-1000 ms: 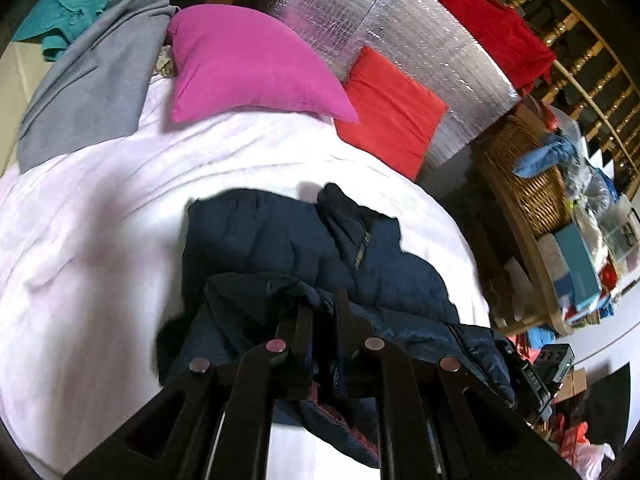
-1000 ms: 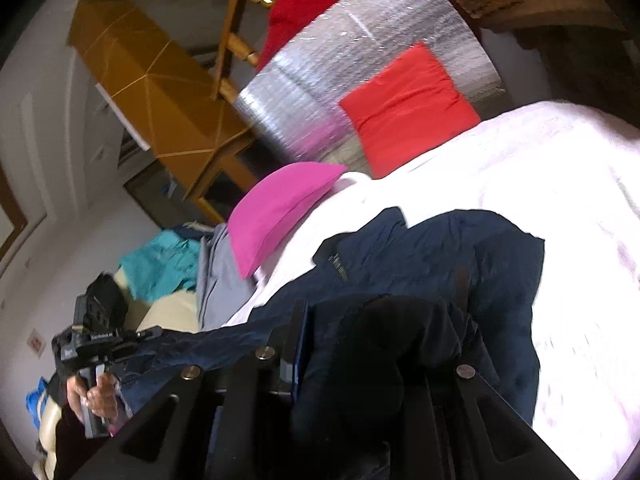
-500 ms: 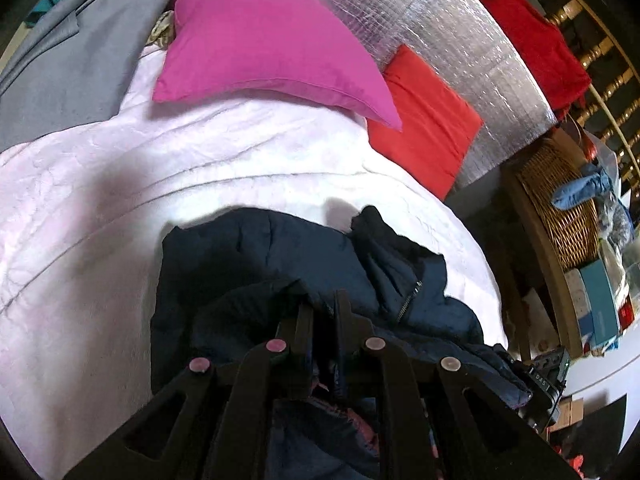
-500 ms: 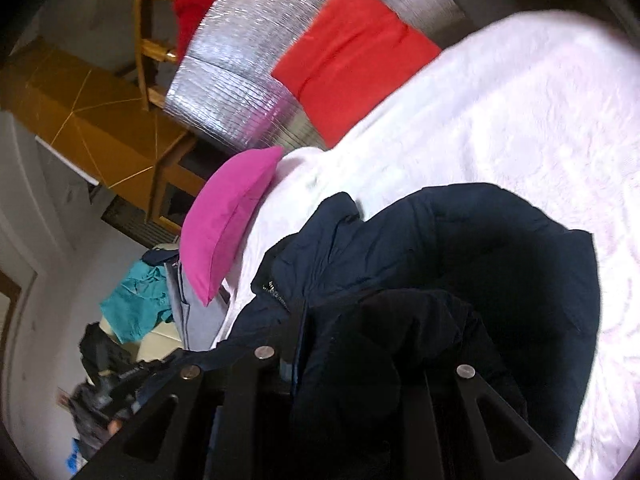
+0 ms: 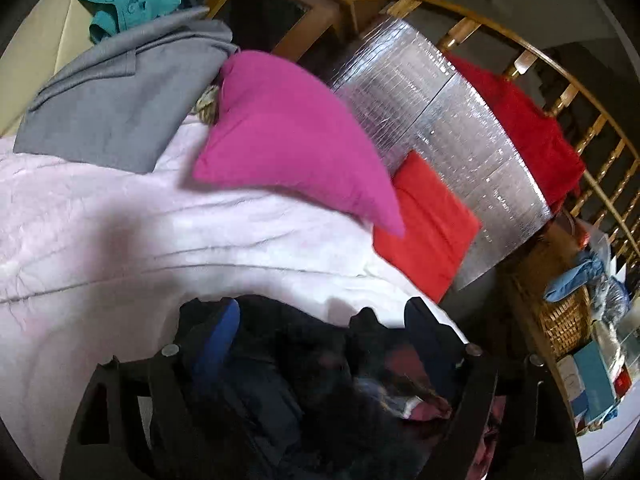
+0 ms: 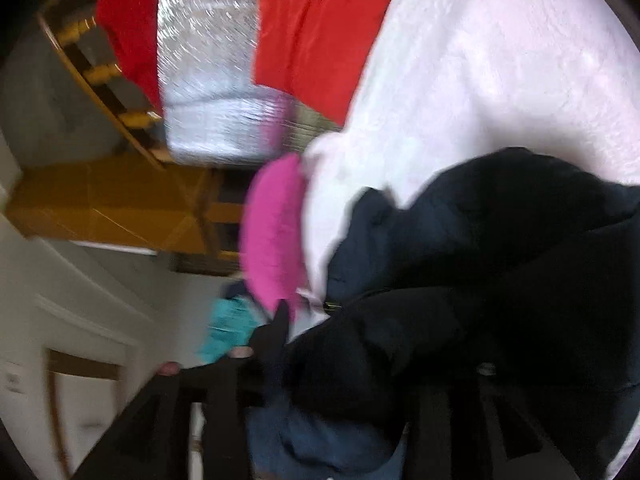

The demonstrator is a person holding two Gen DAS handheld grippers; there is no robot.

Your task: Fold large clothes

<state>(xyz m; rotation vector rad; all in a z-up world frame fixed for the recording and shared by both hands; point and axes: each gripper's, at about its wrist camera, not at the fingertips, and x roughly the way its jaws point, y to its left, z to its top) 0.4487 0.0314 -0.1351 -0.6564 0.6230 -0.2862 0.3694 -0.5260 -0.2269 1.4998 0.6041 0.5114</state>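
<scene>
Bare white bedspread (image 5: 120, 240) lies open to the left of the navy jacket (image 5: 304, 360) and beyond it. Far edge obstructed: magenta pillow (image 5: 292, 136), red cushion (image 5: 428, 224), grey garment (image 5: 120, 96). Right side blocked by a wicker basket (image 5: 564, 320) and clutter.

Right wrist view: smeared throughout by motion; teal cloth (image 6: 230, 330) at lower left reduced to a blur, pink pillow (image 6: 272, 232) soft-edged.
Navy jacket (image 6: 500, 264): cut off at right and bottom edges; folds lost in shadow.
Right gripper (image 6: 360, 392): fingers dark against dark fabric, contact unreadable.
Left wrist view: jacket (image 5: 320, 392) blurred between spread fingers, lower part hidden by gripper frame.
Wicker basket (image 5: 564, 320) contents at right edge: too small to identify.
</scene>
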